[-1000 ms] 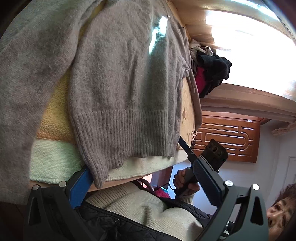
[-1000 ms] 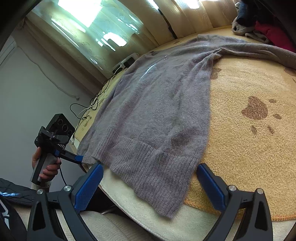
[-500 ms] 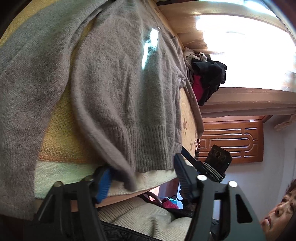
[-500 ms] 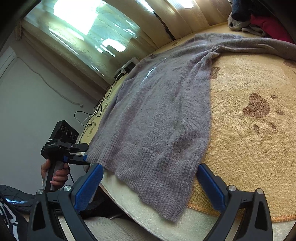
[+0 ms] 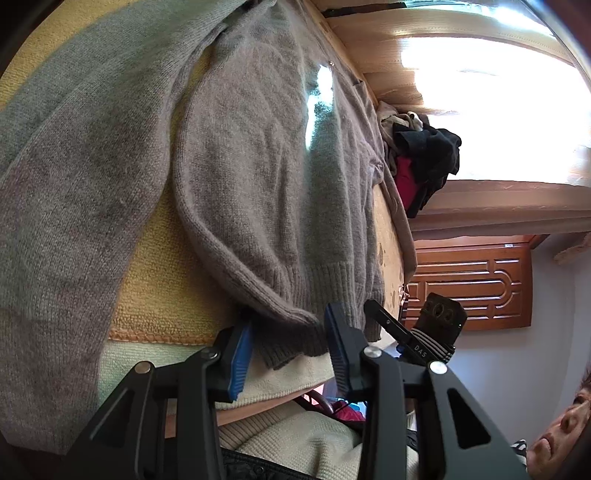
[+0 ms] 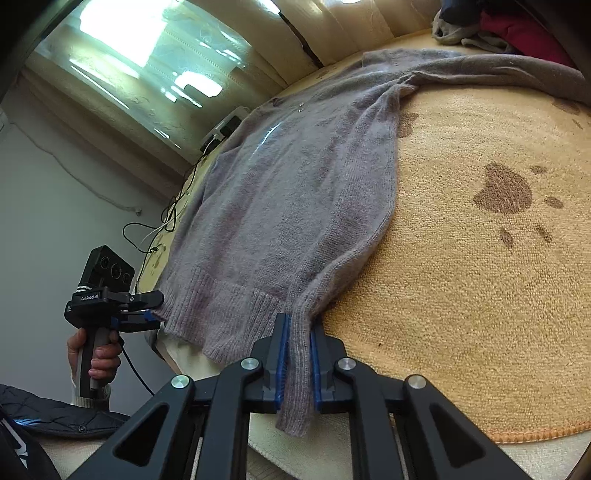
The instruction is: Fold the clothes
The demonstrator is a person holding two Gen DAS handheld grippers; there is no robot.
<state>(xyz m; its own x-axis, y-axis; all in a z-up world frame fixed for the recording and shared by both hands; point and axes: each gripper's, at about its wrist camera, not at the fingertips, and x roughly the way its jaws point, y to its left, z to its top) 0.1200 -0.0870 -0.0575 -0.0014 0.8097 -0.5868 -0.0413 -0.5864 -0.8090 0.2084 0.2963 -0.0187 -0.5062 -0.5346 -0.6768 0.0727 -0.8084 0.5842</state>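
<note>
bare yellow blanket [image 6: 480, 280] right of the grey sweater [image 6: 295, 206]: open passage for a gripper from the near edge to the far side. far right corner blocked by a clothes pile [image 6: 498, 26]. far edge closed off by curtains [image 6: 229, 44]; cables [image 6: 159, 229] trail at the left edge.

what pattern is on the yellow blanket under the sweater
Brown paw prints on the yellow blanket, clearest in the right wrist view.
</note>
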